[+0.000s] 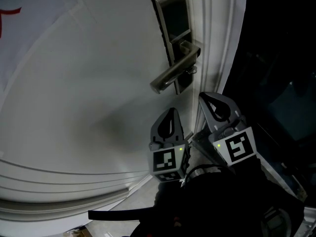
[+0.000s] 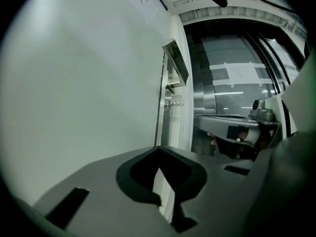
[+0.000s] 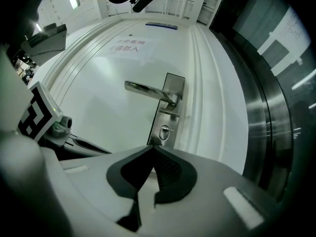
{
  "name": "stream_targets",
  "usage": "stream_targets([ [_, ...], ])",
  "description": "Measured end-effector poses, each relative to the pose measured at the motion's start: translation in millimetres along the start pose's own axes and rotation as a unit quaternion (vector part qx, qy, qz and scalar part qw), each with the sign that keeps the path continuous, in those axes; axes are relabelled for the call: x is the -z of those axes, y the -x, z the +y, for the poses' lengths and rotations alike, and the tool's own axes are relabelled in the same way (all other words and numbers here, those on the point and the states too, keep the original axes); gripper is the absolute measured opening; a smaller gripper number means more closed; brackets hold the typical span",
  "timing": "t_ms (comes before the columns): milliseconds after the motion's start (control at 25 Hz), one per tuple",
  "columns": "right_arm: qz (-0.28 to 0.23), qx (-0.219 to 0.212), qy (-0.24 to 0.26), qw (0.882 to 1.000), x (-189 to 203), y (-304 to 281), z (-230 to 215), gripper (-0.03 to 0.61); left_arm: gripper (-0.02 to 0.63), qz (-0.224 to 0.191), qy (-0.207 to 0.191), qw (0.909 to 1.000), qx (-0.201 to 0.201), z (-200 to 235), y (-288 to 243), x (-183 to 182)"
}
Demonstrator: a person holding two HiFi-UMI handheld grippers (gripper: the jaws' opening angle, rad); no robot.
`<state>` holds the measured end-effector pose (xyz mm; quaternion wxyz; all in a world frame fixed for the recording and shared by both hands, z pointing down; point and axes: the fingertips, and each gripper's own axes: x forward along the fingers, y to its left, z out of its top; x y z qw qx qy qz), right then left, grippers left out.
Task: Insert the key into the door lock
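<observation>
**Both grippers clenched and empty, just under the door handle**

Pose: left gripper (image 1: pixel 172 111) and right gripper (image 1: pixel 205 98) sit side by side, tips pointing up along the door (image 1: pixel 89 83). The right gripper is nearer the door edge, its tip just beside the bottom of the lock plate (image 1: pixel 174 19). The left gripper's fingers (image 2: pixel 89 179) are pressed tip to tip with nothing between them. Right fingers (image 3: pixel 212 181) likewise, aimed at the lock (image 3: pixel 164 131). The key (image 1: pixel 191 69) looks like a small metal stub sticking out of the lock below the handle (image 1: pixel 173 74), apart from both grippers.
</observation>
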<state>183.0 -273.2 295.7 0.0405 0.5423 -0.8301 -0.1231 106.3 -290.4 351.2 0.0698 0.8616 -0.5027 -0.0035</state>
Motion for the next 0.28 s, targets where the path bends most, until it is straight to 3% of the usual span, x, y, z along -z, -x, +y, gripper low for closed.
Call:
stream_targets([
  [280, 0.000, -0.004, 0.001, 1.000, -0.9, -4.7, 1.3, 0.000, 0.002, -0.002, 0.002, 1.0000, 0.001, 2.5, -2.3, -1.3],
])
